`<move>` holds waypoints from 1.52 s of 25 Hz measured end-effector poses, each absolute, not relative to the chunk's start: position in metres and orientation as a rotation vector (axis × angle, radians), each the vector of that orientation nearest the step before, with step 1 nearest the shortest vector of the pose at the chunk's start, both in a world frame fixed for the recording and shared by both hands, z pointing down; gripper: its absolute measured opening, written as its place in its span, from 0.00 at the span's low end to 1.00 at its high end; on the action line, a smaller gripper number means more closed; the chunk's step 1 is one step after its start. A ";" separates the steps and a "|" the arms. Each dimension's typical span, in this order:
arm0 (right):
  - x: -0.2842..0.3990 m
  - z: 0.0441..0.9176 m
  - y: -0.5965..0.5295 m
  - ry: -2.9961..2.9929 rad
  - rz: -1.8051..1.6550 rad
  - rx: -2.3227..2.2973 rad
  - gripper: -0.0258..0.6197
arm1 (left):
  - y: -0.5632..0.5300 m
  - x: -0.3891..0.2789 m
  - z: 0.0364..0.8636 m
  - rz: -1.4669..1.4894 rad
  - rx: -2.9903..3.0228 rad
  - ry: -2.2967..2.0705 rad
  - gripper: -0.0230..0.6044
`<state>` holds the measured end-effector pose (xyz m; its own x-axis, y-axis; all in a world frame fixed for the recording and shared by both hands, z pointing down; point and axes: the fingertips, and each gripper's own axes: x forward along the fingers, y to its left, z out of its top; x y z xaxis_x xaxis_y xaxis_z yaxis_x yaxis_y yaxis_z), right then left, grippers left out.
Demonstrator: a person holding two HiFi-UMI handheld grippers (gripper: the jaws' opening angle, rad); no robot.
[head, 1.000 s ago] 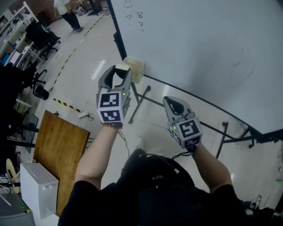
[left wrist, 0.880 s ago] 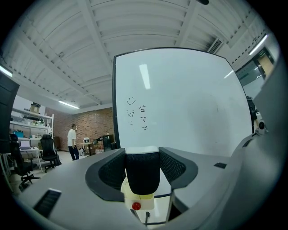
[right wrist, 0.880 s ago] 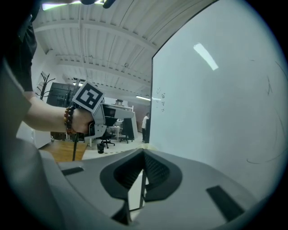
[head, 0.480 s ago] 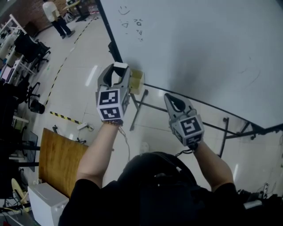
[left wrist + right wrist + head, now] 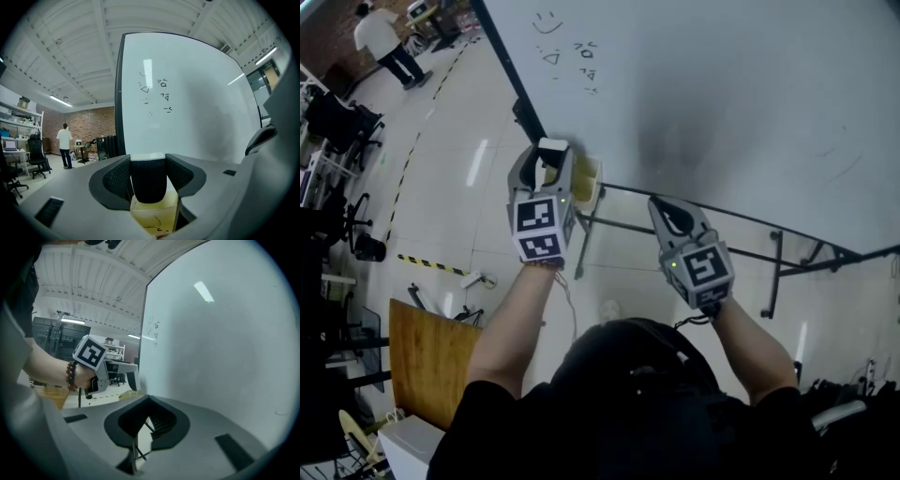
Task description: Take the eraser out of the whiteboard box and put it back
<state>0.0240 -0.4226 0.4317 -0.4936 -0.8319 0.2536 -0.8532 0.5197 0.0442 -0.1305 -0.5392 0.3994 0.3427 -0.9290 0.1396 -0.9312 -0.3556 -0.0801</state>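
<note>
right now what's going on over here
A person stands at a whiteboard with a gripper in each hand. The left gripper is clamped on the eraser, holding it right over the box fixed at the board's lower corner. The right gripper hangs beside it, shut and empty.
</note>
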 end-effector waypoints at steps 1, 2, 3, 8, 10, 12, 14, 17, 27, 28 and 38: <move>0.024 0.433 -0.424 -2.514 0.130 1.427 0.07 | -0.541 -0.130 0.403 0.252 2.565 -1.773 0.40; 0.025 0.435 -0.426 -2.508 0.135 1.430 0.07 | -0.542 -0.129 0.406 0.253 2.567 -1.770 0.40; 0.025 0.436 -0.428 -2.503 0.140 1.433 0.07 | -0.543 -0.128 0.410 0.253 2.569 -1.766 0.40; 0.028 0.441 -0.433 -2.483 0.153 1.438 0.07 | -0.550 -0.124 0.425 0.262 2.568 -1.746 0.40; 0.030 0.443 -0.434 -2.479 0.159 1.441 0.07 | -0.552 -0.121 0.432 0.288 2.573 -1.733 0.40; 0.031 0.444 -0.435 -2.474 0.166 1.440 0.07 | -0.552 -0.117 0.436 0.312 2.585 -1.735 0.41; 0.033 0.446 -0.436 -2.472 0.170 1.438 0.07 | -0.552 -0.114 0.436 0.316 2.591 -1.741 0.43; 0.034 0.446 -0.435 -2.474 0.172 1.431 0.07 | -0.552 -0.112 0.435 0.308 2.584 -1.738 0.45; 0.042 0.438 -0.423 -2.505 0.148 1.406 0.07 | -0.534 -0.111 0.425 0.286 2.552 -1.780 0.45; 0.042 0.437 -0.421 -2.511 0.145 1.401 0.07 | -0.531 -0.111 0.424 0.287 2.549 -1.785 0.45; 0.053 0.425 -0.388 -2.573 0.117 1.355 0.07 | -0.485 -0.102 0.406 0.290 2.540 -1.846 0.45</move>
<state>0.0525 -0.3880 0.4245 -0.5456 -0.8032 0.2390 -0.8216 0.5689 0.0365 -0.1018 -0.4851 0.4057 0.2976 -0.9442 0.1411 -0.9420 -0.3145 -0.1175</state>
